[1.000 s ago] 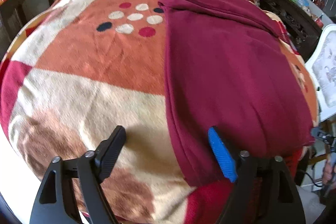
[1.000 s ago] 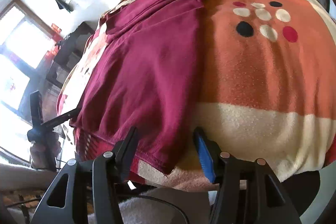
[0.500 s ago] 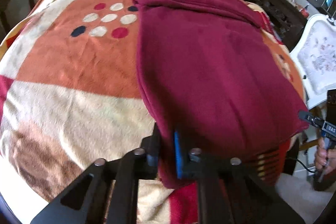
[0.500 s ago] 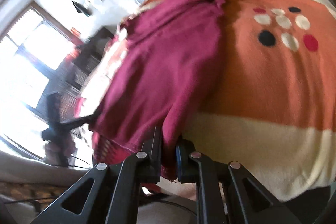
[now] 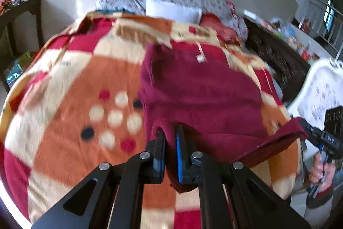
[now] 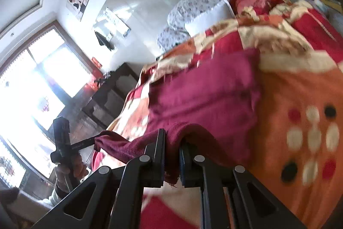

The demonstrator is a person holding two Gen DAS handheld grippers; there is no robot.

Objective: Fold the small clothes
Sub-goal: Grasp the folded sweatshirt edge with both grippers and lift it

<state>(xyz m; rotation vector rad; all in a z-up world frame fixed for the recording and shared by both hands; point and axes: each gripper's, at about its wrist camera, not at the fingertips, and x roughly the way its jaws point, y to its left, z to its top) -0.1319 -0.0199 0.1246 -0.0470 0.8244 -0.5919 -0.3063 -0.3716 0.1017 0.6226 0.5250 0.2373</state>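
On the patterned orange-and-cream fleece blanket (image 5: 64, 121), soft maroon knit garment (image 5: 203, 89) lies half-lifted, left gripper (image 5: 170, 136) and right gripper (image 6: 172, 138) each pinching a near hem corner; fold begun, not laid.

No legible text; blurred white marks on the right tool (image 5: 308, 130) unreadable

Maroon fleece garment (image 5: 201, 91) – soft, plain, one small white tag near its far end. Far part lies flat on the patterned blanket, right of the dotted patch. Near hem is lifted off the bed – pinched at both near corners, the edge between them hanging in a shallow sag. A fold of cloth bunches up over each pinch point.
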